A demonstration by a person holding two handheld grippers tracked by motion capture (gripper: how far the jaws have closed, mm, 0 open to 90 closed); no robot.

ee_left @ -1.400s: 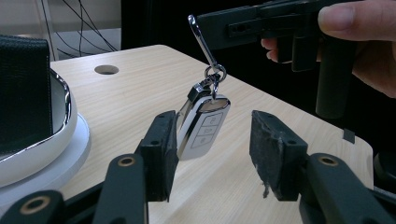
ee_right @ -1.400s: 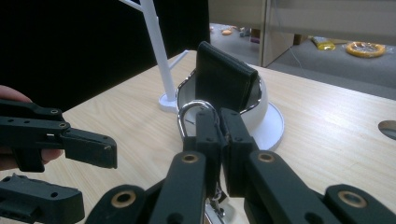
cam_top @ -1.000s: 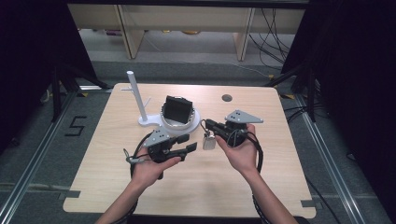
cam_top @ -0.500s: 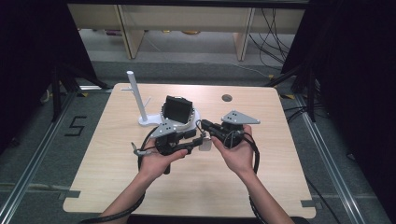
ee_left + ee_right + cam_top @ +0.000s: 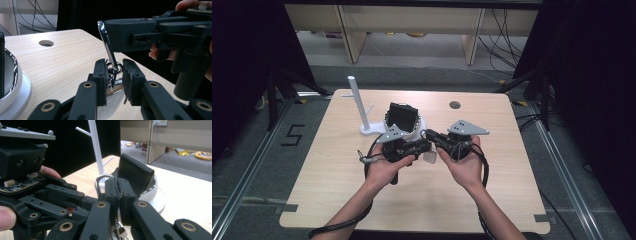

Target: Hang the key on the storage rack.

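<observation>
Over the middle of the table, my right gripper (image 5: 432, 136) is shut on a silver carabiner (image 5: 106, 40), whose loop stands up between its jaws (image 5: 100, 178). Small key rings (image 5: 115, 68) and a silver tag (image 5: 430, 157) hang below the carabiner. My left gripper (image 5: 426, 146) faces the right one, tip to tip. Its jaws have just been closing, and they now stand pinched on the key rings (image 5: 115, 75), with the tag hanging between them lower down.
A white peg stand with side branches (image 5: 357, 107) rises at the back left of the wooden table (image 5: 492, 190). Beside it sits a round white base (image 5: 419, 125) bearing a black block (image 5: 402, 116). A cable hole (image 5: 455, 105) lies near the far edge.
My left gripper has swung right to meet the right gripper, and its jaws have narrowed around the hanging rings. The right hand has kept still.
</observation>
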